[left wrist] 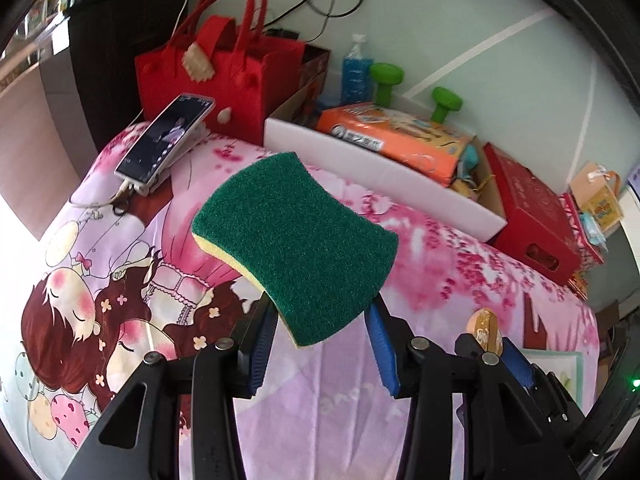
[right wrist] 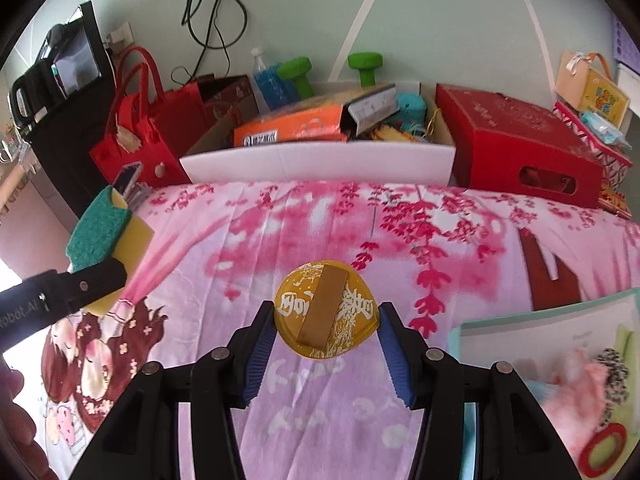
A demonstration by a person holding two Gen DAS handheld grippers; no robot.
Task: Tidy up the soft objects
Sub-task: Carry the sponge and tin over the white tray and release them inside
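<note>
The white box (right wrist: 320, 160) sits at twelve o'clock beyond the cartoon sheet (right wrist: 280, 240). The left tool (left wrist: 320, 316) is clamped on the sponge (left wrist: 296, 248), long axis toward it; the right tool (right wrist: 326, 320) is clamped on a gold pouch (right wrist: 326, 316), equally near.

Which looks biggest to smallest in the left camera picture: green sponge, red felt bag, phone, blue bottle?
1. Green sponge, though it is nearest the camera, so this may mislead.
2. Red felt bag.
3. Phone.
4. Blue bottle.
</note>
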